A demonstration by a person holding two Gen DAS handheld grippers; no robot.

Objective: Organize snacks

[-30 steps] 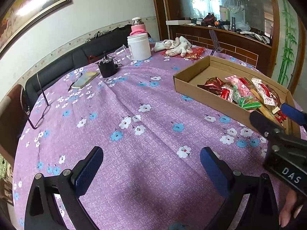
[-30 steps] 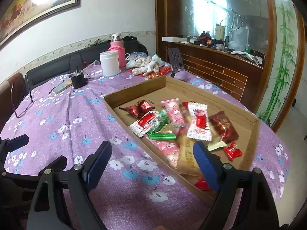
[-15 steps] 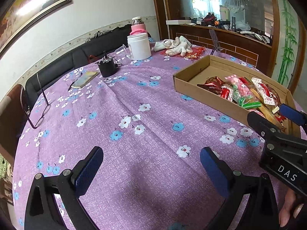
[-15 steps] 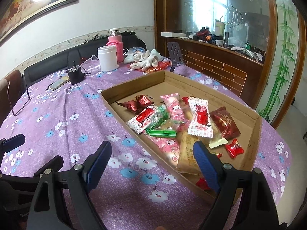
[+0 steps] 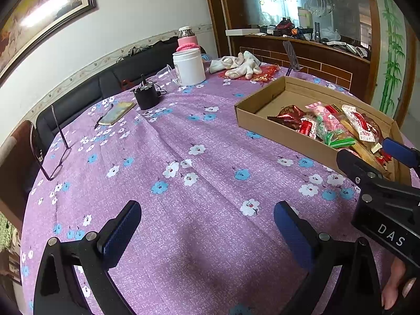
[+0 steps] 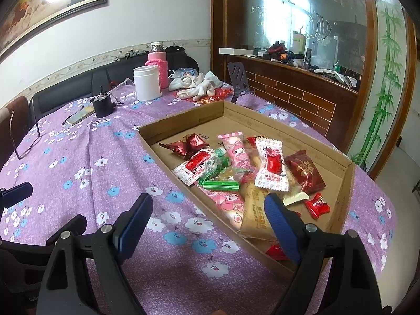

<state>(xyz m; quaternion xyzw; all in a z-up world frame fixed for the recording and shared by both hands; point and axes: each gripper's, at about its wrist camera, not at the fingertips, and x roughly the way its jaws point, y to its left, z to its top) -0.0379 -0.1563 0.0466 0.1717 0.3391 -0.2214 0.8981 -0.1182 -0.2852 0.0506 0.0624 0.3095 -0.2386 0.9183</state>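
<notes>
Your left gripper (image 5: pixel 207 223) hangs over the purple cloth with blue and white flowers (image 5: pixel 183 173) that covers the round counter. Its jaws are wide open and nothing is between them.

Your right gripper (image 6: pixel 208 214) is over the near edge of the flat brown cardboard box (image 6: pixel 183 120). Its jaws are wide open too, and they hold nothing. One blue pad is above the cloth and the other is above the snacks in the box.

The snacks are all in the box, in a loose pile at its near end. There is a white packet with a red label (image 6: pixel 271 166), a pink packet with a cartoon bunny (image 6: pixel 236 153), a dark red shiny packet (image 6: pixel 305 170), two dark red foil sweets (image 6: pixel 189 144), a green wrapper (image 6: pixel 221 185), a small red sweet (image 6: pixel 317 206) and a long tan packet (image 6: pixel 256 210). The far end of the box is bare.

Farther back on the counter stand a white plastic jar (image 6: pixel 147 82) and a bottle in a pink knitted cover (image 6: pixel 157 65), close together. Near them lie white gloves (image 6: pixel 197 84). A small black pot (image 6: pixel 103 105) and a phone (image 6: pixel 78 116) sit to the left. A pair of glasses (image 5: pixel 52 147) rests near the left edge.

From the left camera, your hand (image 5: pixel 396 286) shows at the bottom right under the right gripper.
</notes>
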